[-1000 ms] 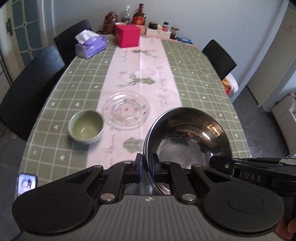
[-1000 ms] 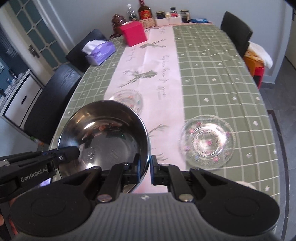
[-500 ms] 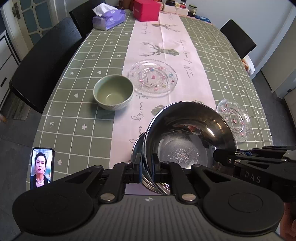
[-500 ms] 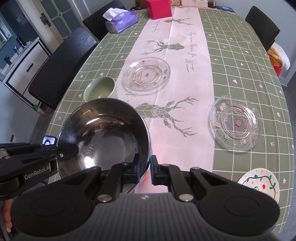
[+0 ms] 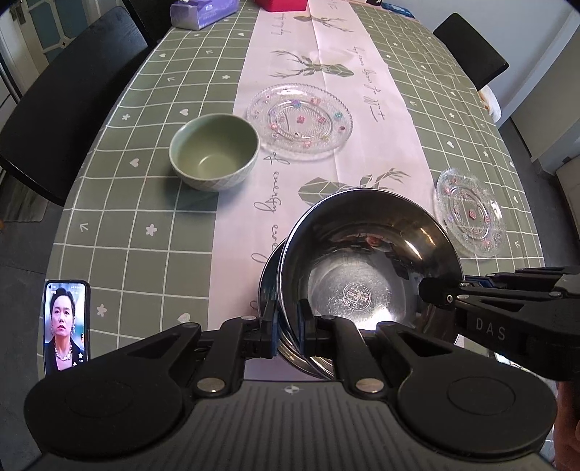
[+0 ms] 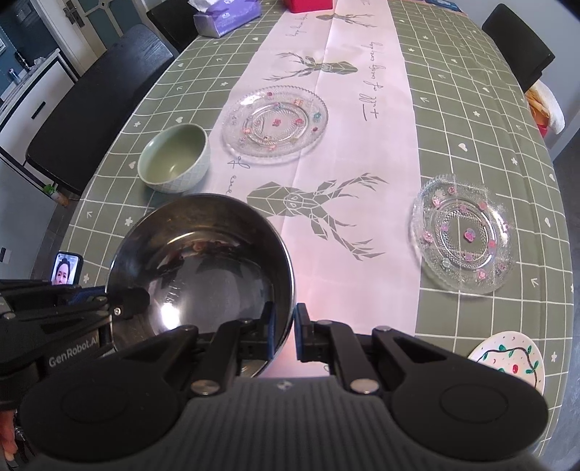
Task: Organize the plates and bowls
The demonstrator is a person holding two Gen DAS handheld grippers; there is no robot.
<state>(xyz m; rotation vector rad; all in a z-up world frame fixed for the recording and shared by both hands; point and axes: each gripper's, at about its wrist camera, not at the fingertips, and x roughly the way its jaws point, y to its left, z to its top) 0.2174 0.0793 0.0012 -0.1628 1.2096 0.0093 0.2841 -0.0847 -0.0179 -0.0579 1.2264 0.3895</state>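
Note:
Both grippers hold one steel bowl [image 5: 366, 261] by its rim, low over the table's near edge. My left gripper [image 5: 288, 322] is shut on its left rim; my right gripper [image 6: 282, 331] is shut on its right rim [image 6: 203, 261]. A second steel rim [image 5: 268, 275] shows just under it in the left wrist view. A green ceramic bowl [image 5: 214, 150] [image 6: 174, 162] stands left of the pink runner. A large glass plate [image 5: 300, 121] [image 6: 274, 123] lies beyond it. A smaller glass plate [image 5: 471, 212] [image 6: 462, 232] lies to the right. A painted white plate [image 6: 507, 364] lies at the near right edge.
A phone [image 5: 66, 326] with a lit screen lies near the table's near left corner. Black chairs [image 5: 69, 98] stand along the left side and one [image 5: 471, 50] at the far right. A tissue box [image 5: 203, 11] stands at the far end.
Both grippers have tilted down and lowered the steel bowl toward the near table edge. A second steel rim has come into view under it.

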